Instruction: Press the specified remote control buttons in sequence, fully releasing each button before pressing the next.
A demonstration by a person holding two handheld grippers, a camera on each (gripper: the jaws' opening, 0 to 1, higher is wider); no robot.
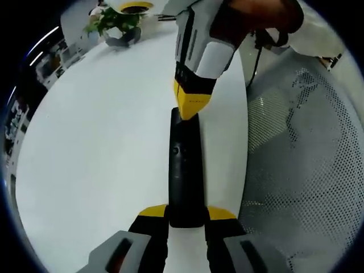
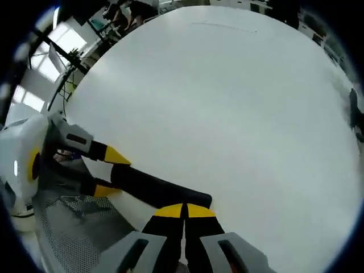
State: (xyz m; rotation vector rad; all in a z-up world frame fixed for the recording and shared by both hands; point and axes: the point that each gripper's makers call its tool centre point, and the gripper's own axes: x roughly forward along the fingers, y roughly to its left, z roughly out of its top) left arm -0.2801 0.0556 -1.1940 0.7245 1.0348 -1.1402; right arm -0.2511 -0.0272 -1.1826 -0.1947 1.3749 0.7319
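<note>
A long black remote (image 1: 185,170) lies along the white table (image 1: 102,142), its near end clamped between the yellow tips of my left gripper (image 1: 186,213). From above, my right gripper (image 1: 190,102) comes in with its jaws together and its yellow tip resting on the remote's far end. In the right gripper view the shut right gripper (image 2: 185,210) touches the end of the remote (image 2: 153,187). The left gripper (image 2: 111,172) holds the other end from the left.
A potted green plant (image 1: 116,25) and a yellow-rimmed object (image 1: 135,7) stand at the table's far edge. A white perforated mesh surface (image 1: 307,170) lies beside the table edge, also seen as mesh (image 2: 68,233). A cable (image 1: 253,62) hangs near it.
</note>
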